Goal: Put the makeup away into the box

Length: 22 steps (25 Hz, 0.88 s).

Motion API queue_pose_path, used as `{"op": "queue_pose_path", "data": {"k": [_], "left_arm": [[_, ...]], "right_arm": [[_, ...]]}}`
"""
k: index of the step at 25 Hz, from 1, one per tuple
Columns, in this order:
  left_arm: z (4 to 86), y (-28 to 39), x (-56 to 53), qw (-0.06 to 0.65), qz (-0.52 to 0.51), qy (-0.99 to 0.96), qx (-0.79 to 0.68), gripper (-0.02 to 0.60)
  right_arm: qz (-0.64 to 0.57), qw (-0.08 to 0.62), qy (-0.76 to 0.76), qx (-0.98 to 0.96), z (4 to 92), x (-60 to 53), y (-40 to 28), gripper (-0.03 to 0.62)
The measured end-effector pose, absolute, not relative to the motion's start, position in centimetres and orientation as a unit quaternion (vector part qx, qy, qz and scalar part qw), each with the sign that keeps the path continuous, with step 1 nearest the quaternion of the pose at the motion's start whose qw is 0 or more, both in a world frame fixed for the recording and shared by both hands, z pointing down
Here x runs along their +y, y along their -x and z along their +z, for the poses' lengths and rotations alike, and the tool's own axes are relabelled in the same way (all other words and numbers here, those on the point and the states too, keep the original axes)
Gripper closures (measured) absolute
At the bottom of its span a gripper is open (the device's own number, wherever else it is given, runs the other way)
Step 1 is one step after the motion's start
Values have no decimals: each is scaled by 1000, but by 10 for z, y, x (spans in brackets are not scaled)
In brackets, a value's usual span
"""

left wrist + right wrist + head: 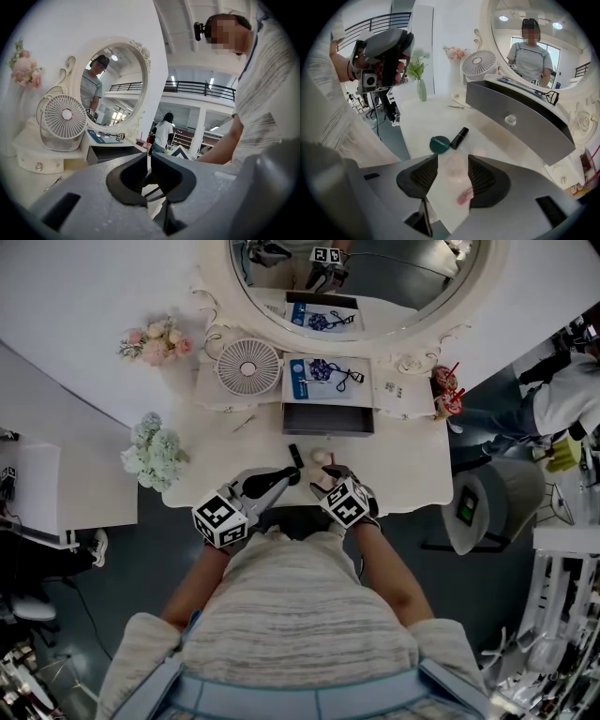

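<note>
The open grey drawer box [328,419] [520,119] sits under the mirror on the white vanity table [412,470]. In front of it lie a black lipstick [295,455] [459,138], a pale round piece [321,457] and a green round compact [439,144]. My right gripper [330,476] [452,177] hovers open over a pale pink item [454,168] and a pink stick [464,198] on the tabletop, holding nothing. My left gripper [289,475] [149,164] is beside it, its jaws together and empty, raised and pointing towards the right one.
A small white fan [248,367] and a blue card with an eyelash curler [323,379] rest on the shelf above the drawer. Pale flowers [155,451] stand at the table's left edge and a red item [445,390] at its right end. Another person [572,395] is at the far right.
</note>
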<state>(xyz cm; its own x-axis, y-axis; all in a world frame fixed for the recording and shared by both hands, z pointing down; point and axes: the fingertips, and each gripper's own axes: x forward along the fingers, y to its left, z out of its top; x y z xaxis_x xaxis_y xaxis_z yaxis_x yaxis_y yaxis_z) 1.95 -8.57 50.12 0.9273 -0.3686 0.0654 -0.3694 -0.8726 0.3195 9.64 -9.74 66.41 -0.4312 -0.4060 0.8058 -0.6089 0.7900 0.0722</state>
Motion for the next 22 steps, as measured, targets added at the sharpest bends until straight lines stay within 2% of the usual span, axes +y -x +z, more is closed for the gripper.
{"op": "queue_pose_path", "data": {"k": [12,22], "left_arm": [[503,-21,-88,168,8,-967,-191,565],[502,-19,-89,170,7,-967,-191,565]], "right_arm": [[76,524,-268,-805,695,-100,-102,428],[79,535,-273,-796,697,-104,-101,448]]}}
